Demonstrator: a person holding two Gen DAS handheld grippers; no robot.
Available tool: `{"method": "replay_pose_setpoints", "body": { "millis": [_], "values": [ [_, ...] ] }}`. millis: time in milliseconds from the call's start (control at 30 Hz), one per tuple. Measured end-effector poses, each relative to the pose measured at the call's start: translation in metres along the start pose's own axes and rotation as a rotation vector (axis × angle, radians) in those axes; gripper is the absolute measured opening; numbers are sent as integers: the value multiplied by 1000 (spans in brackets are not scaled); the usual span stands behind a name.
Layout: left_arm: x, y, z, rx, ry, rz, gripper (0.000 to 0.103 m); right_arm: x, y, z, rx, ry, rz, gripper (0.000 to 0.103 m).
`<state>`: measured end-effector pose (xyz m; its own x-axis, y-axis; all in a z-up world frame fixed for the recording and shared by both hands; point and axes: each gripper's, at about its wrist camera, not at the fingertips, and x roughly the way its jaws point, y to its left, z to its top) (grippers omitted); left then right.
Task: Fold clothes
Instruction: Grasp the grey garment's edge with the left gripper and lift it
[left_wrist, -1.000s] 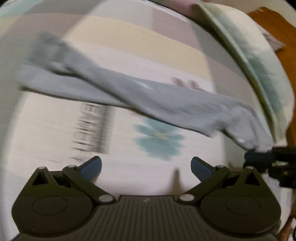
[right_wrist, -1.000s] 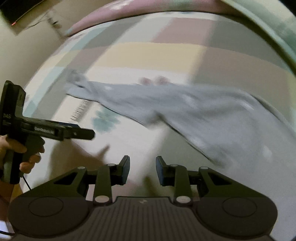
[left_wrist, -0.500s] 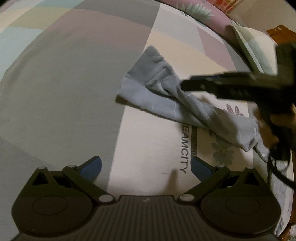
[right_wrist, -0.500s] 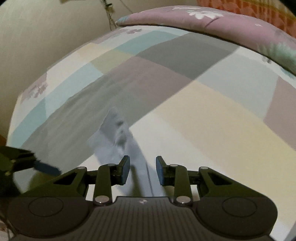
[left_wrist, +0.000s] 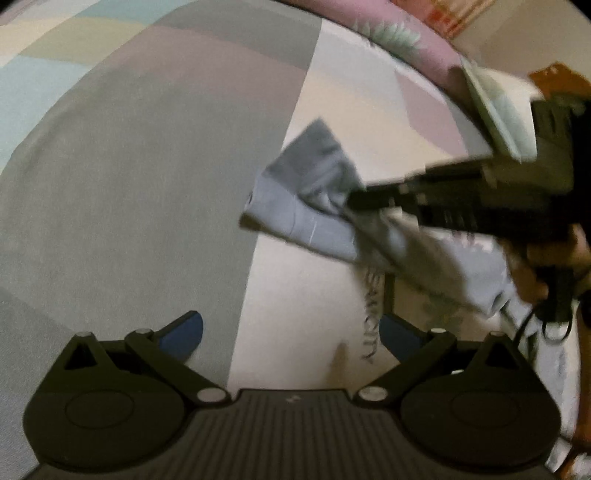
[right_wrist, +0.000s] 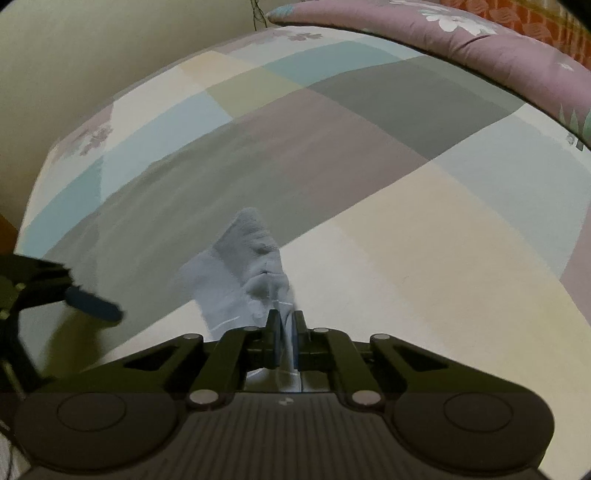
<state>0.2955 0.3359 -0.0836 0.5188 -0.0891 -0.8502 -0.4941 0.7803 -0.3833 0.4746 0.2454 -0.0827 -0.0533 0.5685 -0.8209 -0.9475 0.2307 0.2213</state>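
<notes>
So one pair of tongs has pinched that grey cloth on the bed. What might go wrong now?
1. The right tongs grip only a thin bunched ridge of the grey garment, so it may slip free when pulled.
2. The left tongs are open and hold nothing, so the garment's far end may drag and crumple on the patchwork bedsheet.
3. The two tools sit close together and might bump.

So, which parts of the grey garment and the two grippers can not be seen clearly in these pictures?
- Light grey cloth garment: in the left wrist view motion blur and the black right gripper hide its middle; its right end is cut off by the edge.
- Same garment: right wrist view shows one end only; the rest lies under the gripper body.
- Left gripper: in the right wrist view only one blurred finger shows.
</notes>
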Motion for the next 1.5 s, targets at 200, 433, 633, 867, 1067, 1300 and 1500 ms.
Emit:
{"method": "replay_pose_setpoints", "body": {
  "millis": [200, 433, 633, 867, 1067, 1300, 1500],
  "values": [
    [-18, 7, 16, -160, -46, -170, 98, -19, 24, -16, -34, 8, 71, 6],
    [-20, 20, 12, -223, -40, -220, 98, -27, 42, -47, 23, 51, 138, 6],
    [-2, 28, -2, -273, 18, -233, 98, -25, 56, -63, 108, 84, 244, 7],
    [14, 28, -12, -207, 33, -212, 94, -26, 68, -79, 110, 155, 306, 17],
    [14, 27, -15, -154, -21, -216, 87, -41, 57, -103, 220, 176, 286, 18],
    [7, 8, -14, 24, -21, -2, 19, -55, 51, -131, 308, 178, 248, 20],
    [2, -12, 2, 149, -62, 48, 6, -67, 51, -142, 323, 147, 209, 27]
  ]
}}
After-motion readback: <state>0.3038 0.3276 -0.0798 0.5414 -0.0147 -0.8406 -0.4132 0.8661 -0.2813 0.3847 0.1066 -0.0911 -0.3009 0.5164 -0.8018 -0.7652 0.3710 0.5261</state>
